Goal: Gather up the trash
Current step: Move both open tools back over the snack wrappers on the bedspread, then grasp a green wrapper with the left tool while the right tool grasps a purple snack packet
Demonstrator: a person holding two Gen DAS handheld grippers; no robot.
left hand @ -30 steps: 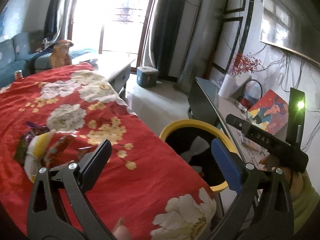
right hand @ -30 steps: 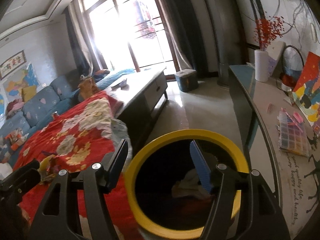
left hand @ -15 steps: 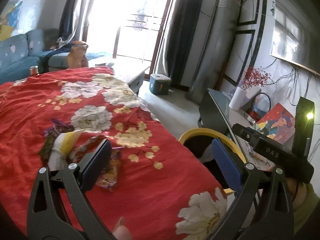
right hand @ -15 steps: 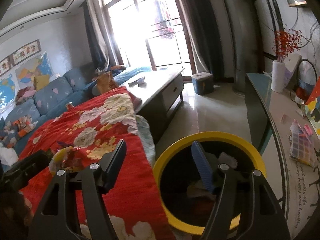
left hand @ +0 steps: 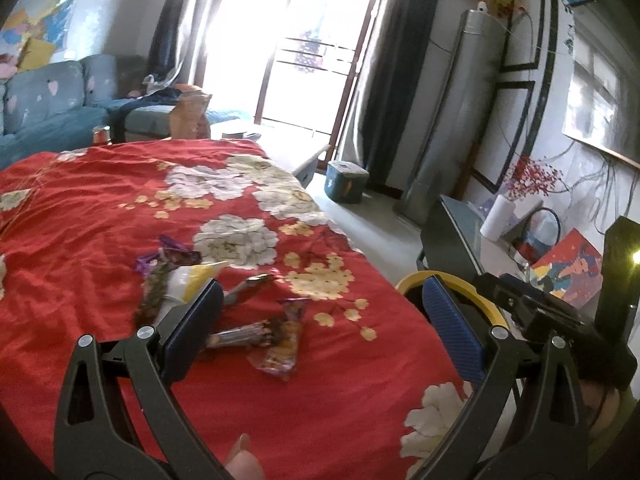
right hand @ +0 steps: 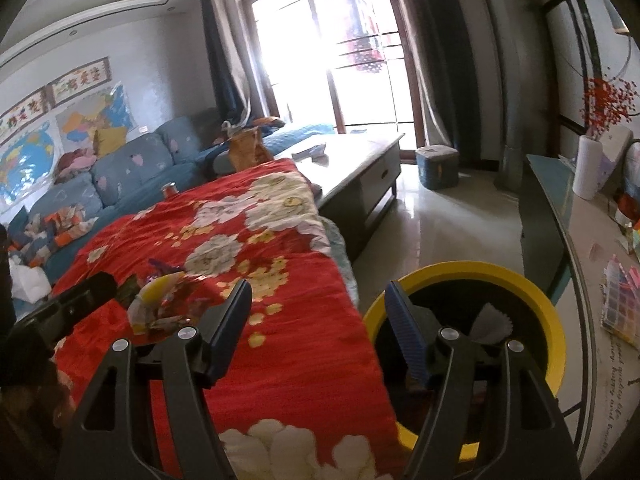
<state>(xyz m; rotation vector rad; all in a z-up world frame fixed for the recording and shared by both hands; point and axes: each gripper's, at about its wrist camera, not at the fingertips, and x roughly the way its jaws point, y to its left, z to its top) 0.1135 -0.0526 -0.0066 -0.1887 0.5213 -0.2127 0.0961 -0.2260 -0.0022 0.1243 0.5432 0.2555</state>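
Our left gripper (left hand: pixel 324 320) and right gripper (right hand: pixel 318 320) gaped wide, empty. Snack wrappers (left hand: pixel 224 304) littered the red floral cloth (left hand: pixel 100 216); the yellow-rimmed bin (right hand: pixel 540 304) stood beside it. Beyond lay a blue sofa (right hand: pixel 132 168) and bright window (right hand: pixel 336 48).

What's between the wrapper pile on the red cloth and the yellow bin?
Only bare red floral cloth; nothing else lies between the wrapper pile and the yellow bin. The right wrist view shows it best. Both claws are open and empty.
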